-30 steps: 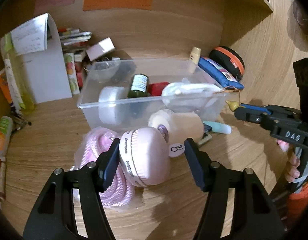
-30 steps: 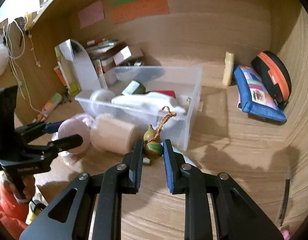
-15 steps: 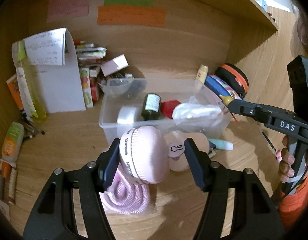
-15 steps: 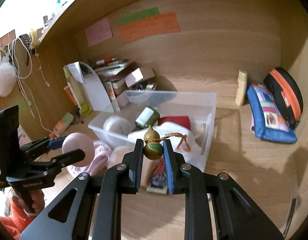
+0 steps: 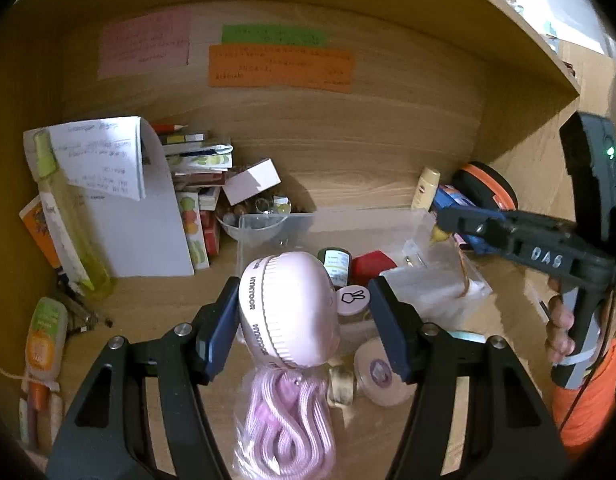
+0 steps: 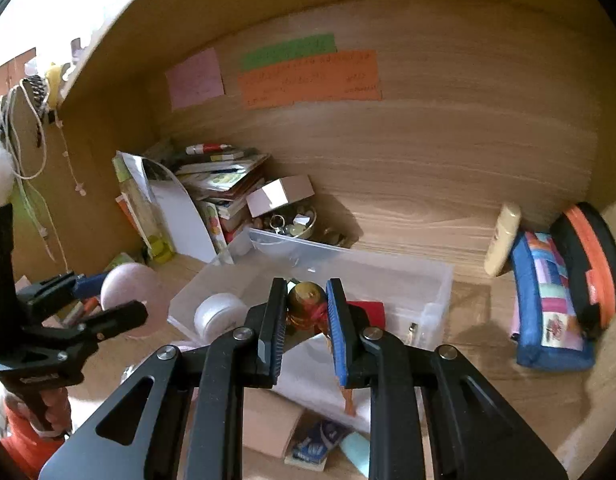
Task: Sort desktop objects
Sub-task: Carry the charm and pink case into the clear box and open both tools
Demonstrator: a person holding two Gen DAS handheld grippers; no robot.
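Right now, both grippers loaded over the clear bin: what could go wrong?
1. The round pink device sits against one pad of the left gripper with a gap on the other side; it may slip.
2. The small gourd charm in the right gripper trails a cord that could snag the clear plastic bin.
3. The bin already holds a white jar; dropped items may bounce out.

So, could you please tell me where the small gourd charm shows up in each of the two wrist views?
Left wrist view: the gourd charm sits at right of centre, pinched at the tip of the right tool, above the clear bin's right end.
Right wrist view: the charm is at centre, clamped between the tool's two pads, over the bin.
Shared landmark: the orange note on the back wall.
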